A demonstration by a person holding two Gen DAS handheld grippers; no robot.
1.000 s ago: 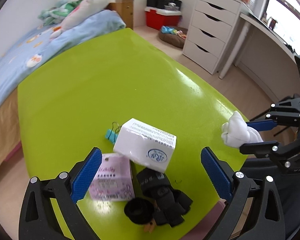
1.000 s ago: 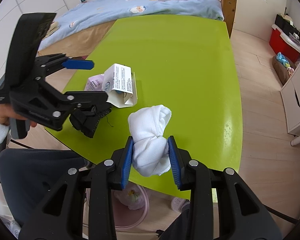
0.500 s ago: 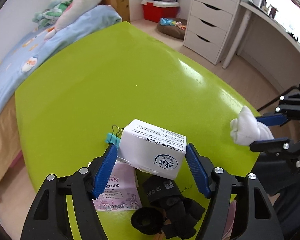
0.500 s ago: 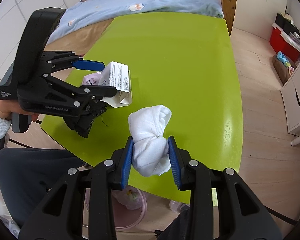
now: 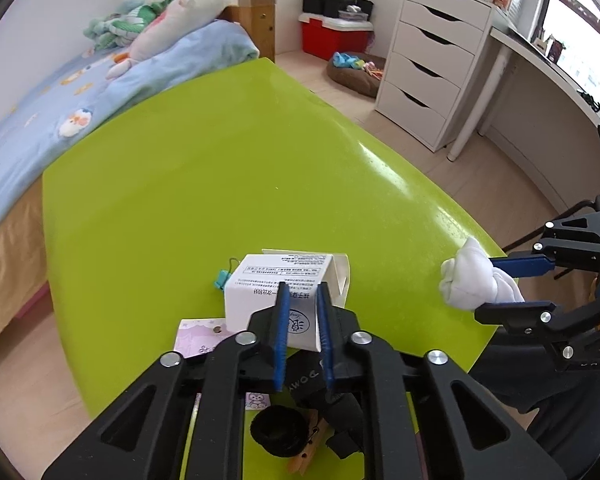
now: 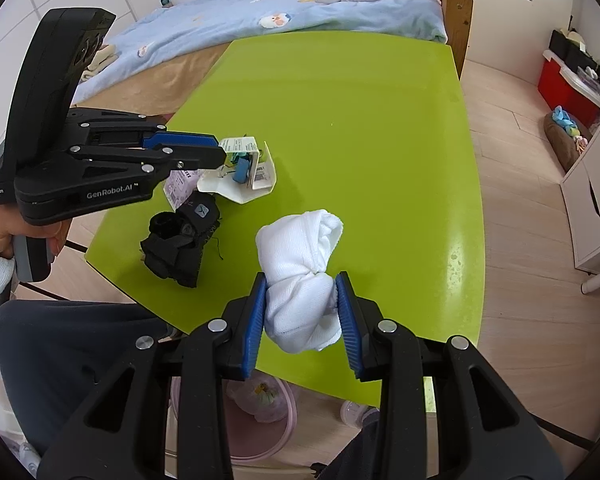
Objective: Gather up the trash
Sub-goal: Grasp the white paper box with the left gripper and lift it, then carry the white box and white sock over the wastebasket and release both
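Carton (image 5: 284, 280) on table (image 5: 220, 184), clip (image 5: 221, 280) left, card (image 5: 198, 338) nearer, bed (image 5: 60, 112) behind

Both hand-held grippers, left (image 5: 302, 316) and right (image 6: 302, 312), are clamped.

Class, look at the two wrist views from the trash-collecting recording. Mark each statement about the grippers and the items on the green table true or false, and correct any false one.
1. The left hand-held gripper is shut on the white carton. True.
2. The right hand-held gripper is open and holds nothing. False: it is shut on a white cloth bundle.
3. A black strap lies on the green table near its front edge. True.
4. The carton is squashed flat under the strap. False: the carton lies beyond the strap and is gripped by the left hand-held gripper.
5. A pink basin sits on the floor below the table's near edge. True.
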